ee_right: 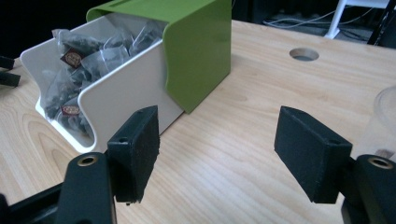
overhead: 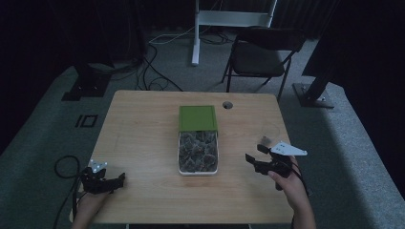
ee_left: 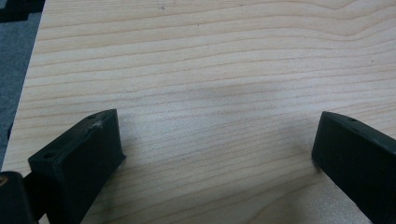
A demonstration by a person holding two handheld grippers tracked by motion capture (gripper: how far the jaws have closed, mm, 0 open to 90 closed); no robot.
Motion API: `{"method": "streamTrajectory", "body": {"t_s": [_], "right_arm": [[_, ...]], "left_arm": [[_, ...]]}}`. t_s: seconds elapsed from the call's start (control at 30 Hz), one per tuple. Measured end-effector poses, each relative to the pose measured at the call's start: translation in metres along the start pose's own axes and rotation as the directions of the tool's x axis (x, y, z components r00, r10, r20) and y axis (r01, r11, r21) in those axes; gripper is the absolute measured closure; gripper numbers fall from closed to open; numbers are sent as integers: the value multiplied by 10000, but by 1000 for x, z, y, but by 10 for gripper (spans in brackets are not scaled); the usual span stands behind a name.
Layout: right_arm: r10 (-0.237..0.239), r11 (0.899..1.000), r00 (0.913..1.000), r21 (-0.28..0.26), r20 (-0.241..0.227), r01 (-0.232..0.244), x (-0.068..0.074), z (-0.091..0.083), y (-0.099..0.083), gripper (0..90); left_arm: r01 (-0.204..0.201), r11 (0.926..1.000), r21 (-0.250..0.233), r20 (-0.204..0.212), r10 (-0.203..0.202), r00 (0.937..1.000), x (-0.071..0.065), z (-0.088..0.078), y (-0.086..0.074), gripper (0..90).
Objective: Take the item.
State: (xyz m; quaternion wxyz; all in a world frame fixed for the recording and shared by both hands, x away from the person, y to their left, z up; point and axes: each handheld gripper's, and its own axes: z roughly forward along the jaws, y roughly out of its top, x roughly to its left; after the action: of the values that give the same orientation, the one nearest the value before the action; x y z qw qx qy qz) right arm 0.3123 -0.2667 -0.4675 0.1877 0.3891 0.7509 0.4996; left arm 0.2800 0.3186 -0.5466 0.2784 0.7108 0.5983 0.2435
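Beyond my right tongs (ee_right: pixel 217 156), just past the left pad, sits the white box (ee_right: pixel 119 93) with its green sleeve (ee_right: pixel 198 51) pushed back over the far half. Its open end faces my way and shows a heap of tea bags (ee_right: pixel 77 70) in clear wrappers, some with small dark labels. My right tongs are released: the two black pads stand wide apart with bare table (ee_right: pixel 224 140) between them, and nothing is pinched or touched. To the right of those pads, close by, I can see the edge of a clear plastic cup (ee_right: pixel 385 119); a round cable hole (ee_right: pixel 304 54) lies farther off in the wood, past the green sleeve.

From above, my right tongs (overhead: pixel 258 155) hover over the right side of the table (overhead: pixel 143 143), pointing left toward the white box (overhead: pixel 198 155), which lies in the middle with the green sleeve (overhead: pixel 197 118) on its far end. The cup (overhead: pixel 270 132) stands just beyond them (it is faint in the dim light).

My left tongs (ee_left: pixel 217 154) are also released, pads spread wide over plain wood grain, gripping nothing. In the high view they (overhead: pixel 114 182) rest at the near left corner of the table, well apart from the box, which lies off to their right. A dark folding chair (overhead: pixel 260 55) stands on the floor beyond the table's far edge.
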Motion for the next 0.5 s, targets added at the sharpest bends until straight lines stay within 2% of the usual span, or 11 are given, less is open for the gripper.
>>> {"method": "streamTrajectory", "body": {"t_s": [0.2,0.5], "right_arm": [[-224,9995,9988,221,-435,233,5,1,-12,306],[-357,9968,9966,683,-738,408,4,6,-34,292]], "left_arm": [[4,10000,-3,1,-4,10000,0,0,0,22],[3,10000,-2,-1,-3,10000,0,0,0,22]]}}
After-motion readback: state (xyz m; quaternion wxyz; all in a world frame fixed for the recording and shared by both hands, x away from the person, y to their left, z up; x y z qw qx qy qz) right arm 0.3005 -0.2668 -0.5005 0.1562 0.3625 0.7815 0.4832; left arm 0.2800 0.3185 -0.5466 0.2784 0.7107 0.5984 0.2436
